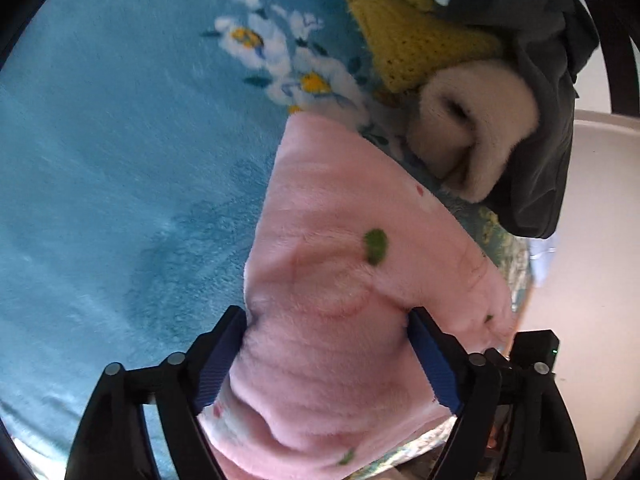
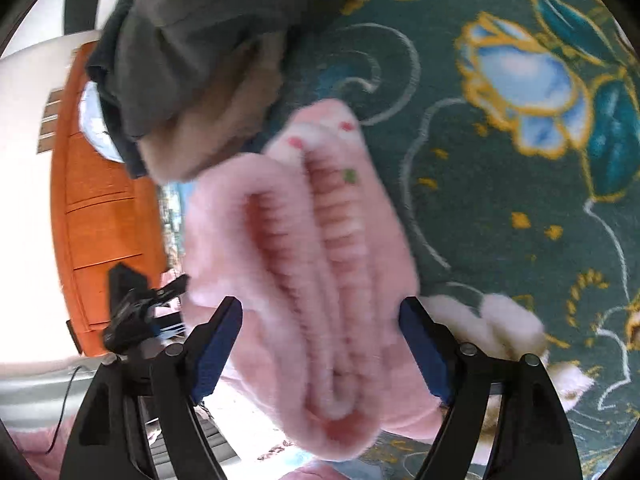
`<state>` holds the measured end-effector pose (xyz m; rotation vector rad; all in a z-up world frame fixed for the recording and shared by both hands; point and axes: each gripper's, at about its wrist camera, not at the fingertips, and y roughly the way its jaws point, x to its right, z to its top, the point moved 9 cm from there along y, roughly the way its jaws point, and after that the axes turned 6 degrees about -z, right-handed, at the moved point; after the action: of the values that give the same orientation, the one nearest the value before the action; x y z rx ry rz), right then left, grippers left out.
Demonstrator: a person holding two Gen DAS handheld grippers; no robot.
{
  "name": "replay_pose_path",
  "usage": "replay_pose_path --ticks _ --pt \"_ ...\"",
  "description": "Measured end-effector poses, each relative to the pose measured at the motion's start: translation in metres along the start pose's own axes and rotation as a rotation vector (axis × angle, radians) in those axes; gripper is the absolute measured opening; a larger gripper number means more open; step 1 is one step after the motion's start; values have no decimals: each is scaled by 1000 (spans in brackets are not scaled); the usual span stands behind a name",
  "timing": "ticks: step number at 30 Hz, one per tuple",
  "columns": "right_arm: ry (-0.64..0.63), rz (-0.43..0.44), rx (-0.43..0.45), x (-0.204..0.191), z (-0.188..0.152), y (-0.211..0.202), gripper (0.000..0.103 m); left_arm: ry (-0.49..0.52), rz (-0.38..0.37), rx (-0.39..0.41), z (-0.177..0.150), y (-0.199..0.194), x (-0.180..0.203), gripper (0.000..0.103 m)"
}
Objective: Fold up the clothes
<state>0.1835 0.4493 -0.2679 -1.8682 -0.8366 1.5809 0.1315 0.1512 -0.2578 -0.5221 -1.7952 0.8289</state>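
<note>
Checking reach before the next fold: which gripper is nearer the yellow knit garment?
Left, probably. The yellow knit garment lies ahead of the left gripper, beyond the pink fleece garment. The right gripper straddles pink fleece too, but its view shows no yellow knit.

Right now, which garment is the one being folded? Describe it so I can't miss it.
Start at the blue floral blanket. At its edge, beside a pile of grey, yellow and cream clothes, lies the pink fleece garment. Only it is pale pink with small green and red spots.

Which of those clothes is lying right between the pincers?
The fluffy pink garment, with small green and red spots. The yellow knit, cream fleece and dark grey garment lie heaped farther off.
</note>
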Motion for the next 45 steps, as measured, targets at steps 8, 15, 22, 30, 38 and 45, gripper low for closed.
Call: replay_pose_path --ticks 8,15,22,30,38,45 --pt "159 -47 -24 30 10 27 86 -68 14 -30 -2 11 -18 89" --pt "219 -71 22 28 10 21 69 -43 31 -41 -6 8 -5 61" --pt "220 -69 43 9 -3 -10 46 88 51 -55 -23 -8 31 40" --pt "252 -71 159 -1 -44 -86 46 195 -51 -113 -67 -22 94 40" --pt "308 -70 275 30 -62 -182 46 344 -76 -195 -100 28 210 40" --pt "287 -54 311 127 -26 -278 46 379 -56 -206 -136 127 315 40"
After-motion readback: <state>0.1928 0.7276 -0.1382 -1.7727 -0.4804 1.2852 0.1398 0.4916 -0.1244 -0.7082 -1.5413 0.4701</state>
